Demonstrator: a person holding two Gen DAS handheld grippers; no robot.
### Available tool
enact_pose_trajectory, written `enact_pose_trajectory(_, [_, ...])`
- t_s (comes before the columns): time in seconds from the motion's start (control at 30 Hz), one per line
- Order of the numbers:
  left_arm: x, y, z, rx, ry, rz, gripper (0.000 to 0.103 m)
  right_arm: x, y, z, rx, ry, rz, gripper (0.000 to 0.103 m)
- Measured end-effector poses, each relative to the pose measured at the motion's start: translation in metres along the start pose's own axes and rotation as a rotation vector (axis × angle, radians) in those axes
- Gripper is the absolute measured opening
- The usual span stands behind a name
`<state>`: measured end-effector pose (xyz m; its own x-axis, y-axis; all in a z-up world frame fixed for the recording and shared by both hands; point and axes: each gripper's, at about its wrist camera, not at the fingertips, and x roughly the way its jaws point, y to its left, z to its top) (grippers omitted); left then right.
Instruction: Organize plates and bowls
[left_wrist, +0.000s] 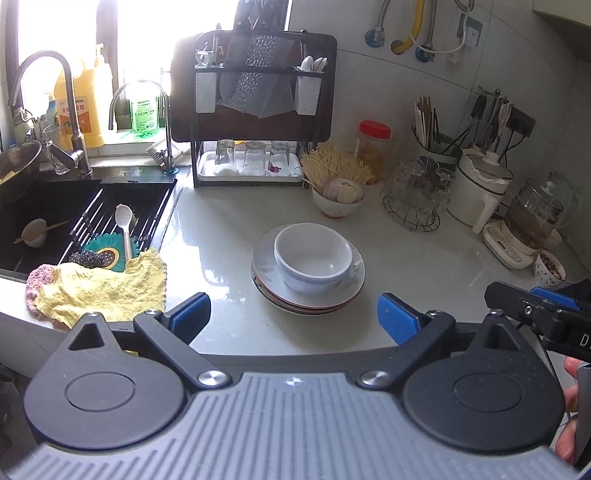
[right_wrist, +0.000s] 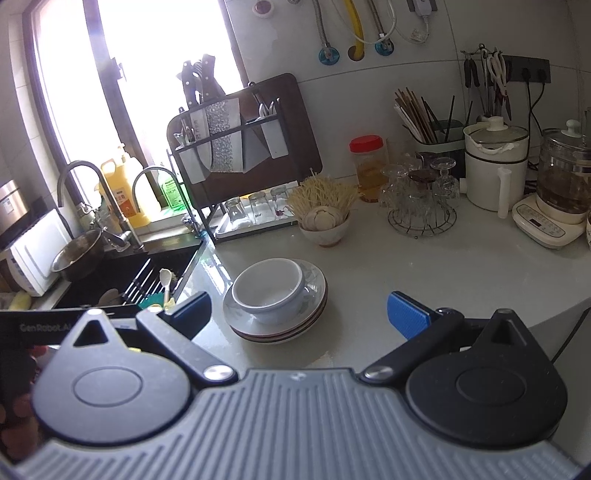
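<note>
Two grippers, left (left_wrist: 293, 317) and right (right_wrist: 299, 317), hover with ribbed blue pads spread wide, gripping nothing. Just beyond both pairs of fingertips a glossy white round bowl (left_wrist: 313, 258) sits upright in a stack of shallow plates (left_wrist: 266, 264) on the smooth pale counter (left_wrist: 424, 258). Bare counter rings the stack; its front edge curves just below. Left of the stack a crumpled yellow cloth (left_wrist: 103, 290) lies beside the dark sink (left_wrist: 55, 206); behind stands a small bowl of garlic (left_wrist: 338, 201).

Pale worktop (left_wrist: 221, 236) bearing a plate stack (left_wrist: 308, 295) mid-surface; yellow cloth (left_wrist: 99, 291) lying at its sink-side front edge.
</note>
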<state>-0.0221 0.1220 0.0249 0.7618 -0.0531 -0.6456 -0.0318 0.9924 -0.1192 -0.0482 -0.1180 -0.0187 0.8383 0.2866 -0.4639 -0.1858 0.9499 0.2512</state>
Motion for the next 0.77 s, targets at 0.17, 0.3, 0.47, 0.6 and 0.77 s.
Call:
enact_pose_trajectory(0.17, [0.000,0.002,-0.001,-0.011,0.004,0.009,0.099,-0.001,0.002,-0.002,-0.012,0.002,-0.011,0.103])
enact_pose_trajectory(0.3, [-0.002,0.004,-0.003,-0.007,0.004,0.012,0.099,0.000,0.004,-0.001,-0.018,-0.001,-0.009,0.103])
enact_pose_trajectory(0.47, [-0.008,0.005,-0.006,0.000,-0.023,0.005,0.100,0.001,0.008,-0.002,-0.019,-0.002,-0.011,0.103])
enact_pose_trajectory(0.6, [-0.007,0.005,-0.006,0.010,-0.019,0.020,0.100,0.003,0.009,-0.005,-0.017,0.007,-0.008,0.103])
enact_pose_trajectory(0.77, [-0.007,0.004,-0.006,0.015,-0.017,0.018,0.100,0.003,0.010,-0.005,-0.012,0.011,-0.010,0.103])
